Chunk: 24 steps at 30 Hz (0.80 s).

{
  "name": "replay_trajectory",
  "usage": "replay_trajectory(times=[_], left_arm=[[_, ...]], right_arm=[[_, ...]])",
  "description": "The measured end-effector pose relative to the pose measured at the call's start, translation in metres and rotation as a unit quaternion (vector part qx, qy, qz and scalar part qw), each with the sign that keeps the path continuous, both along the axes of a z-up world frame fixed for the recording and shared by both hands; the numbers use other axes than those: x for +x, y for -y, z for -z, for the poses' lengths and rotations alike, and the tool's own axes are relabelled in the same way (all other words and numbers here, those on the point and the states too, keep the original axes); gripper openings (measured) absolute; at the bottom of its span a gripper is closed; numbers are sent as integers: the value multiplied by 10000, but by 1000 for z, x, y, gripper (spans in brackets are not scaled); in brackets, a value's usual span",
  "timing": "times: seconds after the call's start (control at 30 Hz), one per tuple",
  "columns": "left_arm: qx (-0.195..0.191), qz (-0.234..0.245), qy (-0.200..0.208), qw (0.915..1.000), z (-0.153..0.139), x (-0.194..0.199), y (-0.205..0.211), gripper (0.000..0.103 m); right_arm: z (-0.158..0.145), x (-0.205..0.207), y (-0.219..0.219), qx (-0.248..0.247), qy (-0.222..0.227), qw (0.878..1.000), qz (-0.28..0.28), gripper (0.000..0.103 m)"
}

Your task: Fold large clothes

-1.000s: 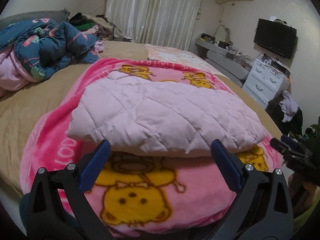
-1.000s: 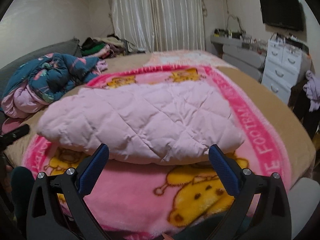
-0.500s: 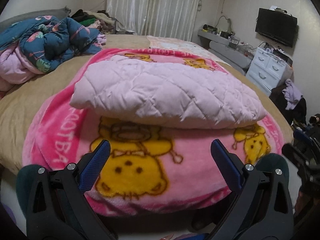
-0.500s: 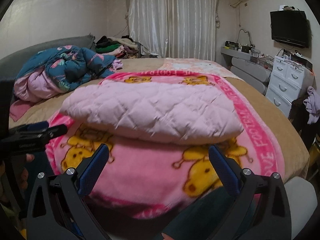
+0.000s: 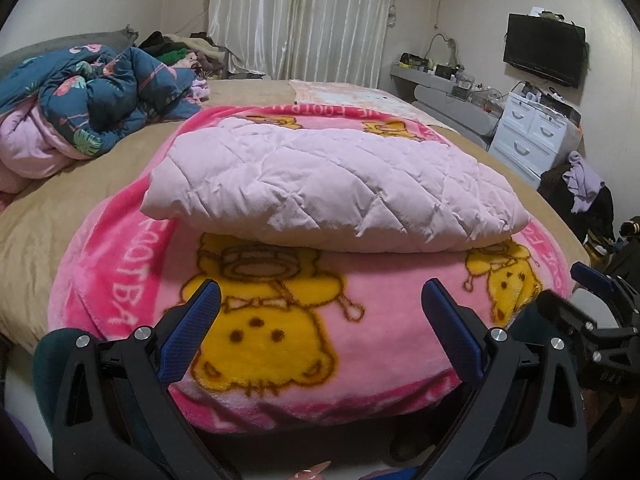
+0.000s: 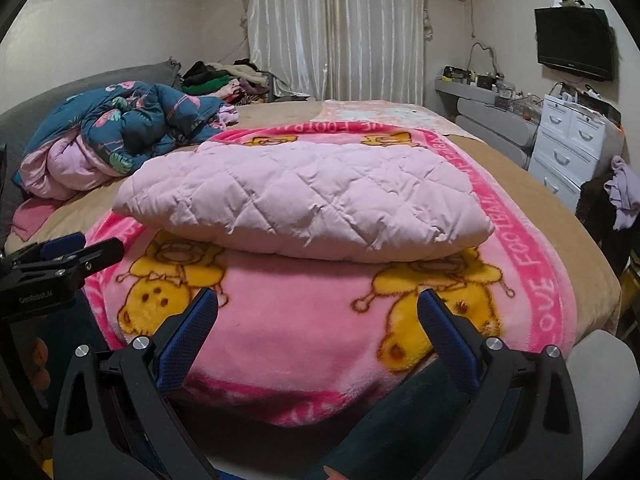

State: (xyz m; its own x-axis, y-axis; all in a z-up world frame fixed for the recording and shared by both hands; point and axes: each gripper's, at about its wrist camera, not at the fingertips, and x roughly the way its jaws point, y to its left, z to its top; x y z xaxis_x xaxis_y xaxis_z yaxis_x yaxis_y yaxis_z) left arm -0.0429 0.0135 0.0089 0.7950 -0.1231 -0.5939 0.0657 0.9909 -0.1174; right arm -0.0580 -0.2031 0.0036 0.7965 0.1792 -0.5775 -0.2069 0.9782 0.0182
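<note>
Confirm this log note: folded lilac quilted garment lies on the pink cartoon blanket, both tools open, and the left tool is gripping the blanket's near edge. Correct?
Not quite. The left tool grips nothing: in the left wrist view its jaws stand wide apart, short of the pink cartoon blanket. The rest holds: the lilac quilted garment lies folded on the blanket, and the right tool is open too.

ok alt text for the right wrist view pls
A folded pale pink quilted garment lies on a pink cartoon-bear blanket spread over a bed. The right gripper, open and empty, hovers at the bed's near edge; the left gripper shows at left.
</note>
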Motion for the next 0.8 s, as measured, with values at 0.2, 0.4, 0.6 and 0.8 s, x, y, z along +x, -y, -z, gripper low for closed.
replay_trajectory(times=[0.2,0.4,0.6,0.8], left_arm=[[-7,70,25,10000,-1,-2,2,94],[-60,103,5,9999,0,-2,1,94],[-14,71,-4,10000,0,-2,1,94],[-5,71,-1,10000,0,-2,0,94]], right_arm=[[0,-3,-6,-19,0,9999,-101,99],[0,-3,-6,-33,-17,9999,-106,99],[0,-4,-7,-32,-3,9999,-108,99],[-1,-4,-6,-23,4,10000,-93,99]])
